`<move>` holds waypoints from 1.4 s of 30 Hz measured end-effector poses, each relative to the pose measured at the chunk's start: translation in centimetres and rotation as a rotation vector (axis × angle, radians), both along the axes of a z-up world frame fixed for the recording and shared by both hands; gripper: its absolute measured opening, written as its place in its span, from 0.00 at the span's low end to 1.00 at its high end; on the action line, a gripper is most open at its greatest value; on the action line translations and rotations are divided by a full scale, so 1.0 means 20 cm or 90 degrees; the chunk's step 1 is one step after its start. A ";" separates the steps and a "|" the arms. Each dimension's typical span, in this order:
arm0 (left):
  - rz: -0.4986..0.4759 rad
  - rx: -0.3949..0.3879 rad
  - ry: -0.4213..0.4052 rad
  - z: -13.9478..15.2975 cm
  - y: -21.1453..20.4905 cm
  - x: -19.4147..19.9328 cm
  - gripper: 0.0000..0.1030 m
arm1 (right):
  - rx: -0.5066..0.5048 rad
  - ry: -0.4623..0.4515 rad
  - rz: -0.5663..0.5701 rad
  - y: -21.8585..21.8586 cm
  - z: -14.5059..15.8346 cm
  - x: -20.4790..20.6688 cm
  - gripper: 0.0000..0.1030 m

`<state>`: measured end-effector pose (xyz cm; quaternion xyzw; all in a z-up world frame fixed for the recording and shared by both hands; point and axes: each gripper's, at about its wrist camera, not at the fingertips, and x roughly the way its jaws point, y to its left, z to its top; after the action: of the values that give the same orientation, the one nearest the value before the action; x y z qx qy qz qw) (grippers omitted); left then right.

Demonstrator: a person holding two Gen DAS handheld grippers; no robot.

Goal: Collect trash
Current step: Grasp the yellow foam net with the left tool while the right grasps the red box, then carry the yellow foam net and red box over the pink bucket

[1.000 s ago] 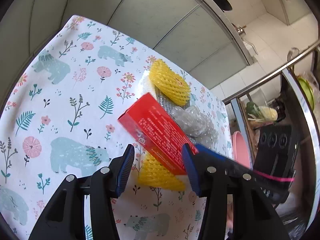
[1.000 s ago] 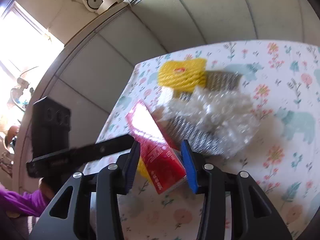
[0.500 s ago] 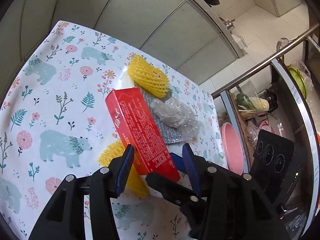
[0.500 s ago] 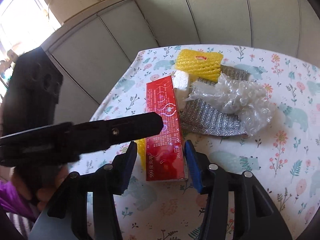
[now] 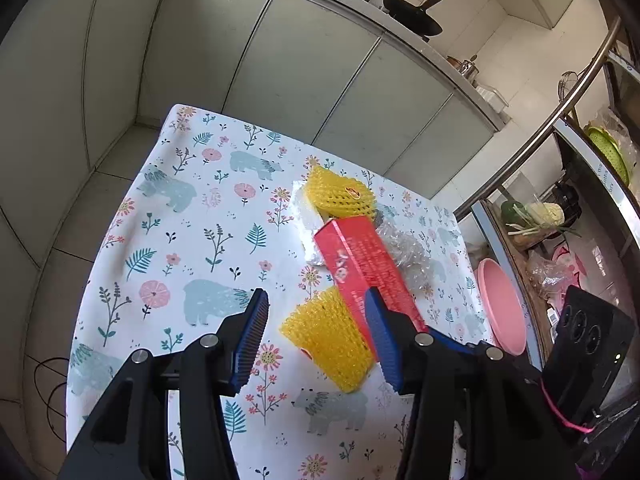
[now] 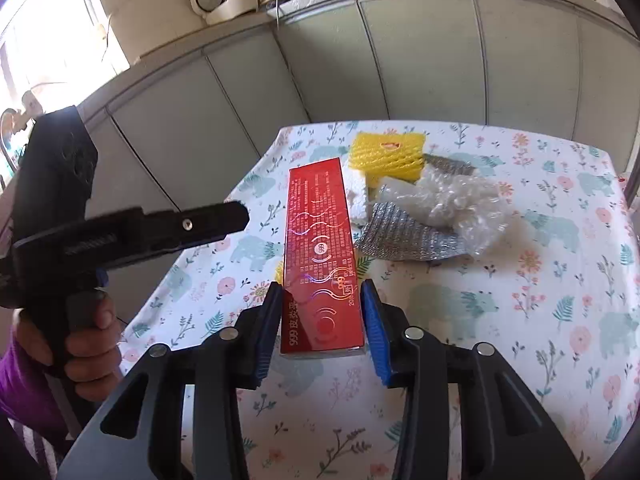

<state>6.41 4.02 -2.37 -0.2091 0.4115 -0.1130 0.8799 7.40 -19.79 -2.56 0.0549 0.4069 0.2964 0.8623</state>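
Right wrist view, from the left: the left gripper (image 6: 236, 216) hangs wide and empty over the table (image 6: 540, 320). Centre, the right gripper (image 6: 322, 324) is closing around the red box (image 6: 320, 256), lifted at this end. Further right lie yellow foam netting (image 6: 386, 154) and bubble wrap (image 6: 460, 204).

Tablecloth (image 5: 192, 248) left half bare; trash pile (image 6: 432, 208) crowds far right.
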 end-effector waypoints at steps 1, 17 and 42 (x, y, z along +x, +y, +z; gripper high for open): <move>0.000 0.007 -0.002 0.00 0.00 -0.01 0.48 | 0.006 -0.006 -0.011 -0.03 0.02 -0.02 0.40; -0.050 0.141 0.031 -0.16 -0.28 -0.07 0.48 | -0.025 0.014 -0.267 -0.56 -0.06 -0.23 0.40; -0.070 0.197 -0.002 -0.17 -0.37 -0.07 0.08 | -0.081 0.047 -0.220 -0.54 -0.12 -0.25 0.41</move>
<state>5.07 -3.36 -5.76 -0.0478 0.4335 -0.0968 0.8947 2.32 -30.64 -4.95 0.0801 0.4408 0.1150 0.8866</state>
